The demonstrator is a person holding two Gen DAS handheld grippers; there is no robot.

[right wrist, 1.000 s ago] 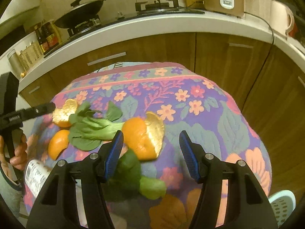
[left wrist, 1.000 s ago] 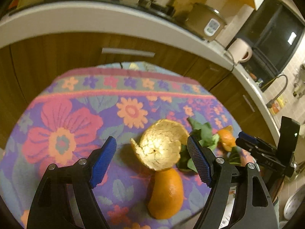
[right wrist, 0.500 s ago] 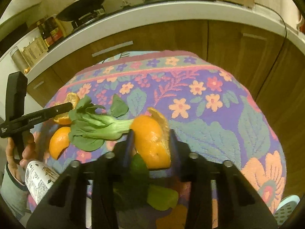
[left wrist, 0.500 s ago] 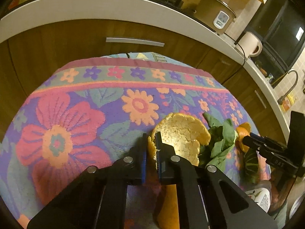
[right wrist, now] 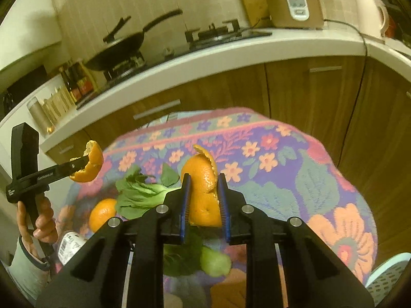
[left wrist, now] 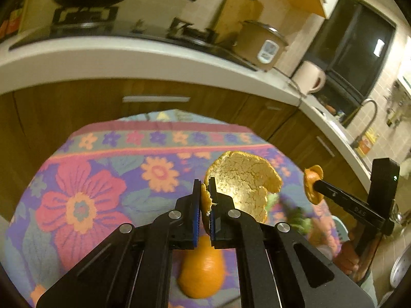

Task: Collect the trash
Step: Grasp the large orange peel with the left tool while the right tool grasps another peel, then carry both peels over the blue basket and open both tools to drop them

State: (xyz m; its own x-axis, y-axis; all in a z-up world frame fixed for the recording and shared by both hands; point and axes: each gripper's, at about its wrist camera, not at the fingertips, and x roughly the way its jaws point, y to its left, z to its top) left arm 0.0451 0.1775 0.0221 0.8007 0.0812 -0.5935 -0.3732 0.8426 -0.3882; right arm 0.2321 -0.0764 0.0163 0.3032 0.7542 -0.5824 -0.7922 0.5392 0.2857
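Note:
My left gripper [left wrist: 204, 187] is shut on the rim of a cup-shaped orange peel [left wrist: 244, 182] and holds it above the flowered tablecloth [left wrist: 84, 200]. It also shows in the right wrist view [right wrist: 88, 165]. My right gripper [right wrist: 203, 179] is shut on a second orange peel [right wrist: 204, 192], lifted off the cloth; it shows in the left wrist view [left wrist: 312, 184]. A third orange peel [left wrist: 201, 274] lies on the cloth below the left gripper. Bok choy [right wrist: 140, 195] and a loose green leaf [right wrist: 195, 259] lie on the cloth.
A labelled can [right wrist: 70, 246] lies at the cloth's left edge. A pale perforated basket [right wrist: 388, 279] sits low at the right. Wooden cabinets [right wrist: 308, 89] and a white counter with a pan [right wrist: 120, 48], rice cooker [right wrist: 295, 2] and kettle [right wrist: 370, 12] stand behind.
Both grippers were open a second ago and have closed, each on a peel. Both have since risen, lifting the peels off the cloth.

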